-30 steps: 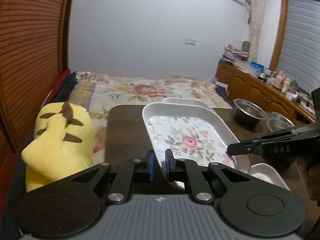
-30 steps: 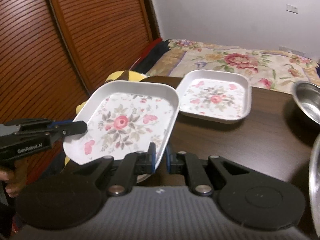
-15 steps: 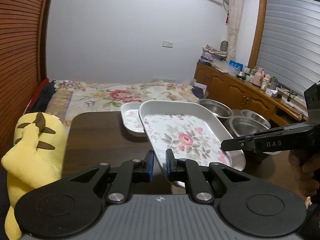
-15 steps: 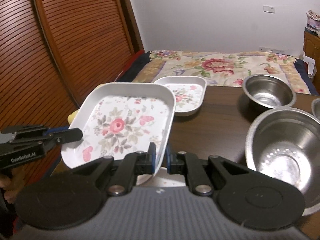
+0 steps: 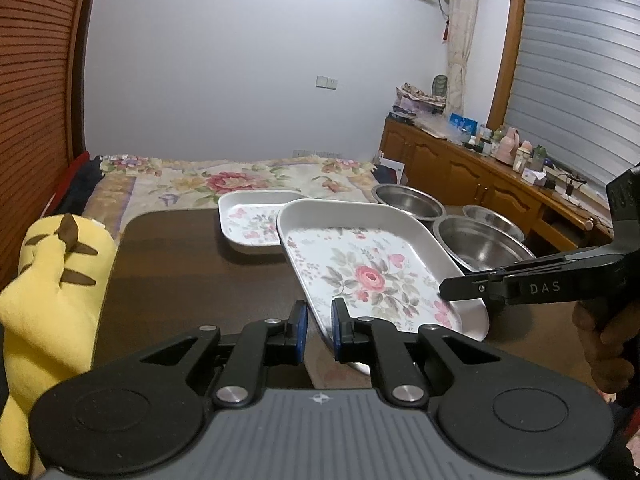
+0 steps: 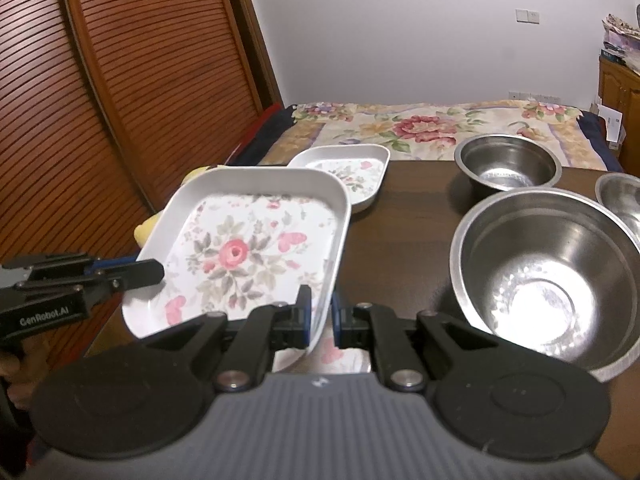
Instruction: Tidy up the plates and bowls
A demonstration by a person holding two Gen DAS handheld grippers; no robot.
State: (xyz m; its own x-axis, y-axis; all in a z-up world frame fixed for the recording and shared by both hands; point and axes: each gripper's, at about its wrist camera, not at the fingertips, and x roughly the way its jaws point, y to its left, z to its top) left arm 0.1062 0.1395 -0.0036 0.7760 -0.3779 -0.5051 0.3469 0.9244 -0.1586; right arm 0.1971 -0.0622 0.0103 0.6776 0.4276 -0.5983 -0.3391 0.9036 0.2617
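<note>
A large white floral plate (image 5: pixel 368 268) (image 6: pixel 248 252) hangs in the air above the dark table (image 5: pixel 176 264). My left gripper (image 5: pixel 318 328) is shut on its left rim and my right gripper (image 6: pixel 319 314) is shut on its right rim. Each gripper shows in the other's view, the right one (image 5: pixel 464 286) and the left one (image 6: pixel 140 272). A smaller floral plate (image 5: pixel 250 226) (image 6: pixel 352 170) lies further back. Another floral plate (image 6: pixel 332 354) lies under the held one, mostly hidden. Three steel bowls (image 6: pixel 548 276) (image 6: pixel 508 162) (image 6: pixel 622 192) stand on the right.
A yellow plush toy (image 5: pixel 52 280) sits off the table's left edge. A bed with a floral cover (image 5: pixel 240 180) lies behind the table. A wooden cabinet with bottles (image 5: pixel 480 168) runs along the right wall. A slatted wooden door (image 6: pixel 120 80) is on the left.
Both grippers have swung to the right with the large plate held between them. The steel bowls have come further into view and the plush toy has slid left.
</note>
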